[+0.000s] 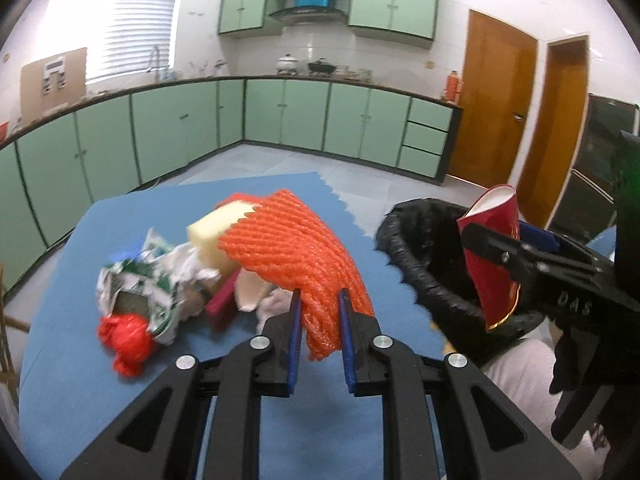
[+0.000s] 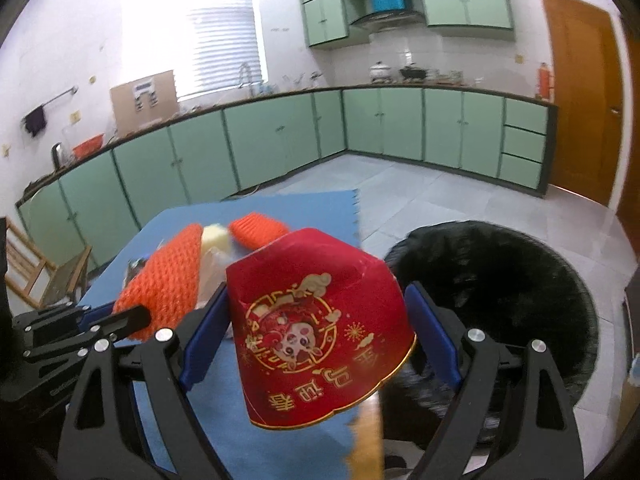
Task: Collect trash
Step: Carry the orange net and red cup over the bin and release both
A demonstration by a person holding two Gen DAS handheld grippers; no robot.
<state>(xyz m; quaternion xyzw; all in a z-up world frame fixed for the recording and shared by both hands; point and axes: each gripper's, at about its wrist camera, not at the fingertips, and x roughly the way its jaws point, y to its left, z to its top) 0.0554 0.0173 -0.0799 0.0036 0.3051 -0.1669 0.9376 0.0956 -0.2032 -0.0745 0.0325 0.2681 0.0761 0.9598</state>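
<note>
My left gripper [image 1: 320, 300] is shut on the lower end of an orange foam net [image 1: 288, 240], which hangs lifted above the blue mat [image 1: 248, 420] with a pale yellow sponge [image 1: 212, 232] poking out of its far end. My right gripper [image 2: 318, 292] is shut, jaws wide, on a red paper cup [image 2: 320, 328] with gold print. Seen from the left wrist, the cup [image 1: 492, 256] and right gripper [image 1: 496, 248] hang by the near rim of the black-lined bin [image 1: 424, 264]. That bin [image 2: 500, 300] lies just right of the cup.
On the mat lies a pile: crumpled green-and-white wrappers [image 1: 152, 276], a red plastic bag [image 1: 126, 336], a maroon piece [image 1: 222, 304]. A second orange net [image 2: 260, 232] lies further back. Green cabinets [image 1: 288, 116] line the walls, wooden doors [image 1: 496, 100] stand at the right.
</note>
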